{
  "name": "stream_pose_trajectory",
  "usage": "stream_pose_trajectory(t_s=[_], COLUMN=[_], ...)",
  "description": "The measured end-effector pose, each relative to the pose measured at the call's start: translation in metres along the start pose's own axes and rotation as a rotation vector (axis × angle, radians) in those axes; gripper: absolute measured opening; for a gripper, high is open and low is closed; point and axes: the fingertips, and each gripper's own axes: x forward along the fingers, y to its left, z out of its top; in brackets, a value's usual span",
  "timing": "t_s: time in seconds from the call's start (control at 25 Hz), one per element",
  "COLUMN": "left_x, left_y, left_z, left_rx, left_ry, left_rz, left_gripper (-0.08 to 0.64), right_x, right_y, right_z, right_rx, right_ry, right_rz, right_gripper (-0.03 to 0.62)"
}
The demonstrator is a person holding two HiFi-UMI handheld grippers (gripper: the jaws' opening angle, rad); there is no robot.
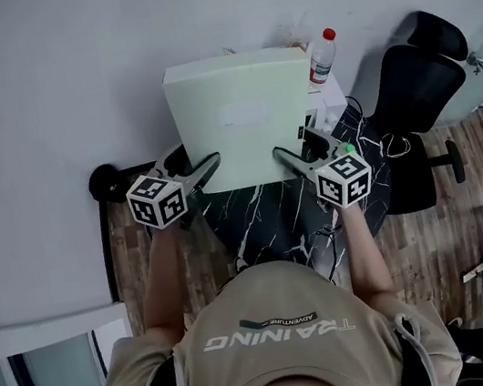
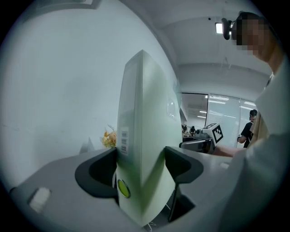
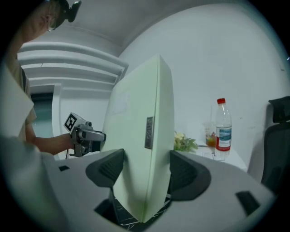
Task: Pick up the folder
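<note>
Plainly, left gripper (image 1: 207, 167) and right gripper (image 1: 288, 160) jaws clamp the folder (image 1: 241, 113), its underside hidden.

Seen from above, we grip the pale green folder (image 1: 242, 118) at its near corners, left gripper (image 1: 205, 168) and right gripper (image 1: 287, 159); a red-capped bottle (image 1: 321, 57) stands beyond, black chair (image 1: 415, 101) right.

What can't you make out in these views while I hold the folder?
- Head view: whether the folder is clear of the table. The folder itself covers any gap beneath it.
- Right gripper view: the print on the spine label is too small and blurred to read.
- Left gripper view: the flowers are partly hidden behind the folder.
</note>
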Motion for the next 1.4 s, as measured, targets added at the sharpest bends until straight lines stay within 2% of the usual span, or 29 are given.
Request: stream_pose_trajectory(t_s=[0.36,0.84,1.4], left_x=[-0.019,-0.025,-0.031], left_y=[-0.007,-0.011,-0.016], left_z=[0.048,0.074,0.076], left_rx=[0.109,0.115,0.131], left_ry=[-0.074,-0.143,-0.147], left_rz=[0.013,0.008,0.011], left_gripper=[0.318,0.318,0.318], right_x=[-0.005,-0.009,-0.013], right_y=[0.012,0.015,0.019], right_z=[0.044,0.087,0.087], right_rx=[-0.055,-0.156,-0.136], right_ry=[-0.102,-0.131,-0.137], right_rz=[0.009,-0.004,-0.004], right_gripper=[0.284,0.285,0.285])
